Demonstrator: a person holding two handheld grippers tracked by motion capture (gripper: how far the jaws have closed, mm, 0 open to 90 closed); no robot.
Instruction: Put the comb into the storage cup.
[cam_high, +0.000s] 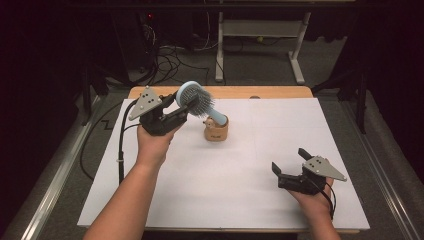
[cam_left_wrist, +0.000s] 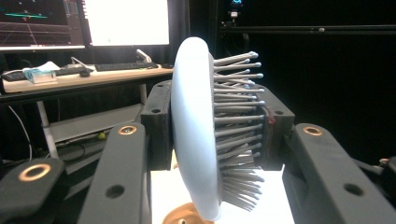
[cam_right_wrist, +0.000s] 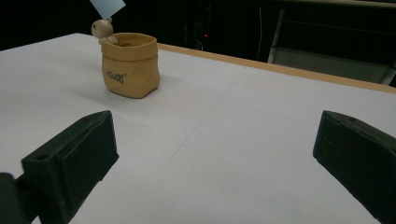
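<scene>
1. Left gripper (cam_high: 181, 109) is clenched on the brush (cam_high: 196, 101): in the left gripper view the jaws pinch the brush head (cam_left_wrist: 201, 126) front to back, one on the smooth pale back, the other on the bristle side.
2. The brush hangs off the gripper's tip and slopes down and away from it. Its handle end (cam_high: 218, 120) sits in the mouth of the cup (cam_high: 216, 130), which stands just beyond and below the left jaws.
3. In the left gripper view the cup rim (cam_left_wrist: 187, 215) shows right under the brush head, between the jaws, so we read the brush as lined up with the cup.
4. We can't tell whether the handle rests on the cup's bottom or hangs free inside it.
5. Right gripper (cam_high: 289, 167) is released, jaws wide with nothing between them. It sits low over the table (cam_high: 250, 190), well apart from the cup.
6. In the right gripper view the cup (cam_right_wrist: 130, 65) stands upright, ahead of the jaws and to their left, with a small figure (cam_right_wrist: 103, 31) on its rim and the pale handle (cam_right_wrist: 107, 6) poking up above it.
7. Our judgement: grasp is done, and the brush is partly in the cup.
8. We can't say from this moment alone whether it's going in or coming out.
9. If going in, what's left: lower until the handle seats, let go, and back the left gripper off.
10. If coming out: lift clear of the rim.
11. The right gripper has no part in it so far.
</scene>
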